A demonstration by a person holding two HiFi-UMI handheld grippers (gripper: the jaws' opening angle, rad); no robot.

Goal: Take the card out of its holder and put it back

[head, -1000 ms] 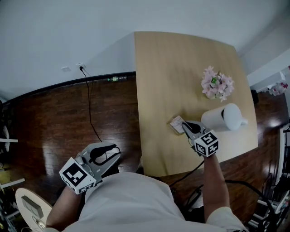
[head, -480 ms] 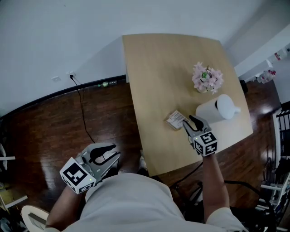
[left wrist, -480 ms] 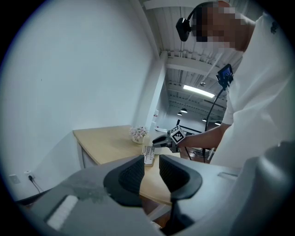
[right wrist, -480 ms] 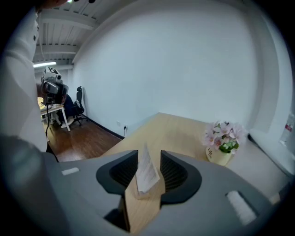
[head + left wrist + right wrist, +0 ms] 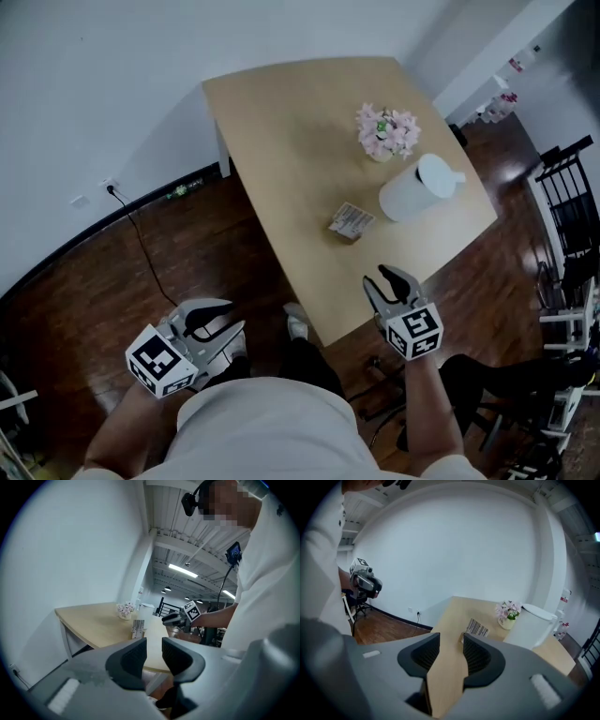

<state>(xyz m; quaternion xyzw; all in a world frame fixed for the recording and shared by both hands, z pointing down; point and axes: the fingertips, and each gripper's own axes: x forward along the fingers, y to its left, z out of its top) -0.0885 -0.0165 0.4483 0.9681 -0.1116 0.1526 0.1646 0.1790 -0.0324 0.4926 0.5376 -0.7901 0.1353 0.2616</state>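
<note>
Your right gripper hovers by the near edge of the light wooden table, jaws opening, nothing between them. The barcode-printed white card stands in its small holder on the tabletop (well apart from those jaws), near the white lidded jug and the pink flower posy. Your left gripper hangs over the dark wood floor, jaws parted, empty.

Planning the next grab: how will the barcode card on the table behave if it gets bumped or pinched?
The card looks thin and flat, so it is probably light and somewhat bendy when pinched. It stands propped up, free on the table, so a bump would likely slide or topple it.
</note>
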